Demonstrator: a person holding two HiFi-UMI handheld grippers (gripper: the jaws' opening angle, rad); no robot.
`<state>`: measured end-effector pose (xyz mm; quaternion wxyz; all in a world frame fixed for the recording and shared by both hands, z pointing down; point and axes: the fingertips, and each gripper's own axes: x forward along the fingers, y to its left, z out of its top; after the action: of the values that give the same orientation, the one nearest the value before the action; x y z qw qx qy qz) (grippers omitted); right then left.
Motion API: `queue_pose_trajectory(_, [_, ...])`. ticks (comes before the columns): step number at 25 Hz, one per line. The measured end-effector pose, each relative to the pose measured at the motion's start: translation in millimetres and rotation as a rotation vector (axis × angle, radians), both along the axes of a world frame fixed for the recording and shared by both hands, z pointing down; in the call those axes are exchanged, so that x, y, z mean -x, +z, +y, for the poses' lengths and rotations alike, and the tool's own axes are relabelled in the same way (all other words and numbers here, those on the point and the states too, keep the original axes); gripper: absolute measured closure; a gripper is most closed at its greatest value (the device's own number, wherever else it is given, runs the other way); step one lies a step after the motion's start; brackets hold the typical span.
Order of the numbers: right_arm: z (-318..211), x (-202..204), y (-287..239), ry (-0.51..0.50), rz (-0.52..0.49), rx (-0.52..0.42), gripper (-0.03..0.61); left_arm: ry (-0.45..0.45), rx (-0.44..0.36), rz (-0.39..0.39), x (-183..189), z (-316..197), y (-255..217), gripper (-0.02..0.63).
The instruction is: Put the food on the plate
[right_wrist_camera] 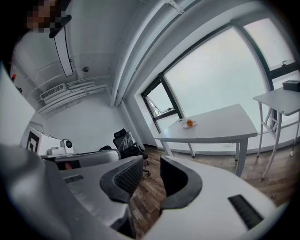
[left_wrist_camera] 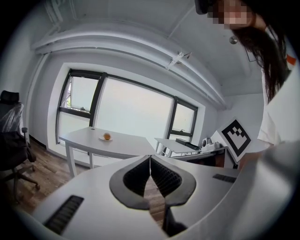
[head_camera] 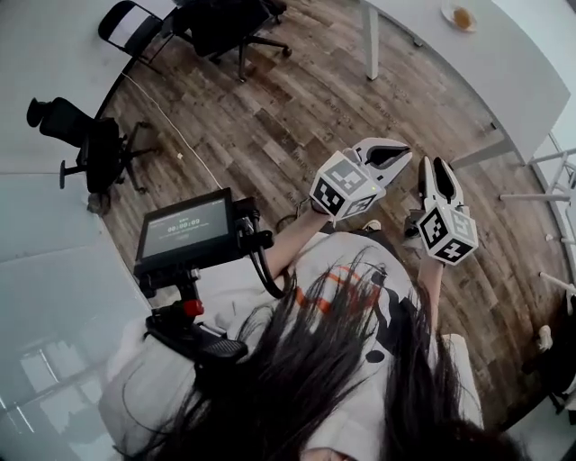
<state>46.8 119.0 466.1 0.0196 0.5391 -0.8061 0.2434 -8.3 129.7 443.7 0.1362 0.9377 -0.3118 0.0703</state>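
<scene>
A small orange piece of food (head_camera: 463, 17) lies on a small white plate (head_camera: 451, 20) on a white table (head_camera: 504, 63) at the far upper right, well away from both grippers. The same food (left_wrist_camera: 107, 136) (right_wrist_camera: 190, 123) shows far off in both gripper views. I hold both grippers at chest height over the wood floor. My left gripper (head_camera: 397, 154) (left_wrist_camera: 150, 158) is shut, its tips touching, and it holds nothing. My right gripper (head_camera: 435, 173) (right_wrist_camera: 152, 164) is closed down to a narrow slit and is also empty.
Black office chairs (head_camera: 99, 149) (head_camera: 225, 27) stand at the left and top. A small monitor (head_camera: 184, 230) on a rig hangs at my chest. A second white desk (left_wrist_camera: 176, 146) (right_wrist_camera: 281, 98) stands beside the table, under big windows. Wood floor lies between me and the table.
</scene>
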Motion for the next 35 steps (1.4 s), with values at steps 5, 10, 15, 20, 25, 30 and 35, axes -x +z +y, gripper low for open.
queue_pose_trajectory(5, [4.5, 5.7, 6.8, -0.018, 0.000, 0.024, 0.457, -0.021, 0.005, 0.002, 3.0, -5.1, 0.8, 0.607])
queue_pose_trajectory(10, [10.8, 1.3, 9.3, -0.006, -0.006, 0.041, 0.457, 0.000, 0.012, 0.002, -3.2, 0.2, 2.5, 0.607])
queue_pose_trajectory(15, [18.0, -3.3, 9.3, 0.011, 0.003, 0.050, 0.456, 0.014, 0.015, 0.009, -7.3, 3.7, 2.2, 0.607])
queue_pose_trajectory(20, [23.4, -6.5, 11.0, 0.019, 0.014, 0.058, 0.457, 0.030, 0.021, 0.012, -11.0, 8.6, 3.8, 0.607])
queue_pose_trajectory(25, [23.5, -8.4, 10.3, 0.025, 0.018, 0.059, 0.457, 0.025, 0.020, 0.014, -9.8, 7.0, 3.5, 0.607])
queue_pose_trajectory(30, [22.8, -10.7, 10.6, 0.028, 0.021, 0.057, 0.457, 0.027, 0.013, 0.016, -11.3, 5.9, 2.0, 0.607])
queue_pose_trajectory(35, [22.2, -10.2, 9.5, 0.028, 0.022, 0.055, 0.457, 0.026, 0.012, 0.015, -10.5, 5.4, 2.0, 0.607])
